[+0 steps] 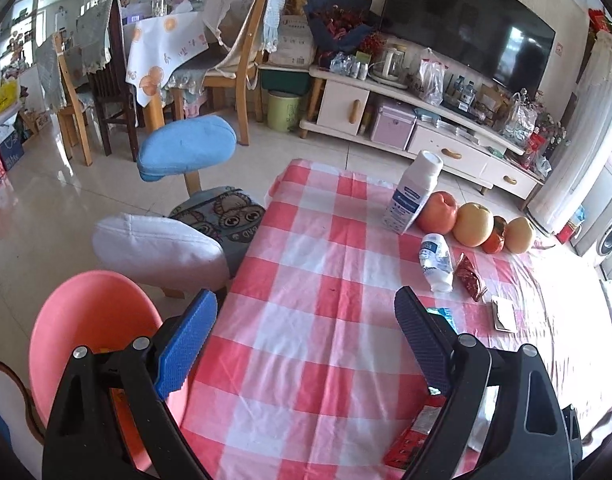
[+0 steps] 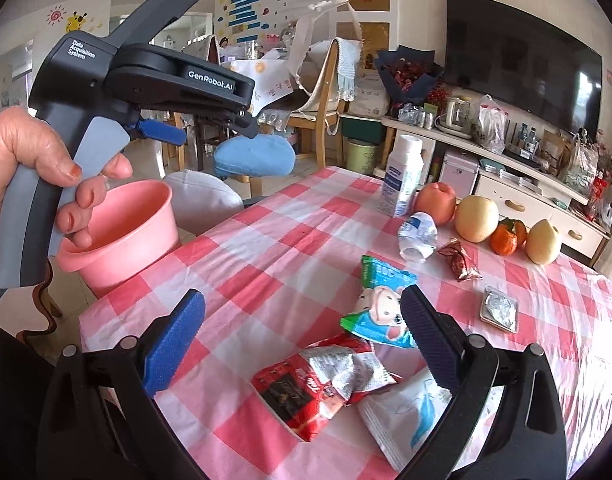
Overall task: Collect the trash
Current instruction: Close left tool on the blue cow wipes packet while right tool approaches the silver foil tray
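A: Collecting appears barely begun; red wrapper [image 2: 325, 380], green packet [image 2: 379, 308] and crushed bottle [image 2: 417, 236] are seen lying on the checked table [image 2: 266, 240].
B: Noted. Pink bin [image 2: 122, 224] is placed beside the table's edge; its contents cannot be told.
A: Left gripper [image 1: 306, 344] and right gripper [image 2: 304, 344] are both held wide apart, nothing gripped.
B: Fruit is presumably to be left

My left wrist camera looks steeply down over the near edge of the red-and-white checked tablecloth [image 1: 306, 280], close above it, facing the black flat television [image 1: 465, 20]. My right wrist camera sits just to its right, angled lower across the same cloth. Both share the row of apples and pears [image 2: 475, 218] and the white cardboard milk carton [image 1: 411, 194].
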The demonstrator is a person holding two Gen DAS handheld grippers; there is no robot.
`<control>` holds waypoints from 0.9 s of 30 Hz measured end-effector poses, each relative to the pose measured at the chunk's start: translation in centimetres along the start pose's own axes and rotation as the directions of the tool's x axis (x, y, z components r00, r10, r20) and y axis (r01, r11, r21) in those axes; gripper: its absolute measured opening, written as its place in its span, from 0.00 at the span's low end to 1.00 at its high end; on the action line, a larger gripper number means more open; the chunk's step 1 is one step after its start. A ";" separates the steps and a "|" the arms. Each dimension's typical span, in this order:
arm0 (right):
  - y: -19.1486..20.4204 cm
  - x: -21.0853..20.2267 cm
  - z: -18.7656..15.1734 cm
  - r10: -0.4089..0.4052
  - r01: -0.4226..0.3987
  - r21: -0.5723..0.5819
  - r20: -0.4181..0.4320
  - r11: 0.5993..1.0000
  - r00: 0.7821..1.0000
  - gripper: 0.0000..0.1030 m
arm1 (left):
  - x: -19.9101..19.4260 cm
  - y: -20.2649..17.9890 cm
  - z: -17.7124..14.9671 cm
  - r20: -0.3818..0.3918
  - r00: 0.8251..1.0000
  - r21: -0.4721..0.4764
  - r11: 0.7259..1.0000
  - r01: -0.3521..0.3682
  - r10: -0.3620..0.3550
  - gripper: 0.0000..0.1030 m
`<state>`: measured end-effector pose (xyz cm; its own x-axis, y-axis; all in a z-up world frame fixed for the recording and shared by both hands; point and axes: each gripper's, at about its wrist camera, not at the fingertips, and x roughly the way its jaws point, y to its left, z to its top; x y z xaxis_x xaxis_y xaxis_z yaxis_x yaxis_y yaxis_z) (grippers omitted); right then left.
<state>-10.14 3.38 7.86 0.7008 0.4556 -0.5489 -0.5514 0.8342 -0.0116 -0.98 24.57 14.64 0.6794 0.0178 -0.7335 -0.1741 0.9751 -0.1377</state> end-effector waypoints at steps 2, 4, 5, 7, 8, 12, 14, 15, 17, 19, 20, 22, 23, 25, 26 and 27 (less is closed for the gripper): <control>-0.6 -0.2 -0.1 -0.002 0.002 0.008 0.004 1.000 1.000 0.96 | 0.3 -0.6 0.0 -0.011 1.000 -0.002 1.000 0.007 -0.007 0.87; -1.1 -0.3 -0.2 -0.004 0.004 0.016 0.007 1.000 1.000 0.96 | 0.6 -1.4 0.0 -0.019 1.000 0.005 1.000 0.009 -0.009 0.87; -1.4 -0.4 -0.3 -0.005 0.005 0.021 0.007 1.000 1.000 0.96 | 0.8 -1.9 0.0 -0.022 1.000 0.014 1.000 0.009 -0.009 0.87; -2.1 -0.5 -0.4 -0.008 0.008 0.030 0.006 1.000 1.000 0.96 | 1.0 -2.7 -0.2 -0.024 1.000 0.032 0.999 0.004 -0.003 0.87; -2.4 -0.5 -0.5 -0.012 0.012 0.033 0.005 0.999 1.000 0.96 | 1.2 -3.1 -0.2 -0.026 1.000 0.040 0.999 0.001 0.000 0.87; -4.2 -0.9 -0.8 -0.027 0.027 0.053 0.004 0.998 1.000 0.96 | 2.0 -4.7 -0.5 -0.053 0.999 0.071 0.997 -0.002 0.006 0.87; -5.5 -1.2 -0.9 -0.039 0.038 0.074 0.005 0.997 0.999 0.96 | 2.2 -5.4 -0.6 -0.062 0.998 0.087 0.996 -0.005 0.010 0.87; -6.2 -1.4 -1.0 -0.046 0.045 0.086 0.007 0.995 0.999 0.96 | 2.4 -5.8 -0.7 -0.067 0.998 0.098 0.995 -0.007 0.013 0.87; -7.6 -1.7 -1.0 -0.063 0.062 0.112 0.006 0.992 0.998 0.96 | 2.6 -6.6 -0.8 -0.077 0.997 0.119 0.993 -0.008 0.018 0.87; -9.3 -2.1 -1.2 -0.083 0.081 0.146 0.004 0.986 0.997 0.96 | 3.0 -7.6 -1.0 -0.091 0.996 0.141 0.990 0.002 0.011 0.87; -10.1 -2.3 -1.2 -0.091 0.089 0.163 0.005 0.983 0.996 0.96 | 3.2 -8.0 -1.2 -0.100 0.995 0.150 0.989 0.006 0.009 0.87; -11.9 -2.6 -1.4 -0.112 0.109 0.204 0.002 0.973 0.994 0.96 | 3.8 -9.1 -1.7 -0.129 0.992 0.178 0.984 0.016 0.007 0.87; -12.7 -2.7 -1.5 -0.123 0.121 0.221 -0.003 0.968 0.992 0.96 | 4.0 -9.6 -1.9 -0.140 0.990 0.192 0.981 0.022 0.005 0.87; -14.4 -2.9 -1.8 -0.149 0.148 0.254 -0.014 0.956 0.989 0.96 | 4.5 -10.9 -2.5 -0.166 0.986 0.224 0.974 0.037 0.001 0.87; -15.3 -3.0 -1.9 -0.162 0.161 0.270 -0.020 0.949 0.987 0.96 | 4.8 -11.5 -2.8 -0.182 0.983 0.234 0.971 0.045 -0.002 0.87; -16.2 -3.1 -2.1 -0.173 0.173 0.285 -0.028 0.943 0.985 0.96 | 5.1 -11.9 -3.0 -0.195 0.981 0.239 0.970 0.052 -0.005 0.87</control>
<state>-4.30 -12.20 7.96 0.7725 0.2958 -0.5619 -0.2692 0.9540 0.1322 2.39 12.44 10.58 0.5282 -0.0304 -0.8486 0.0367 0.9992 -0.0129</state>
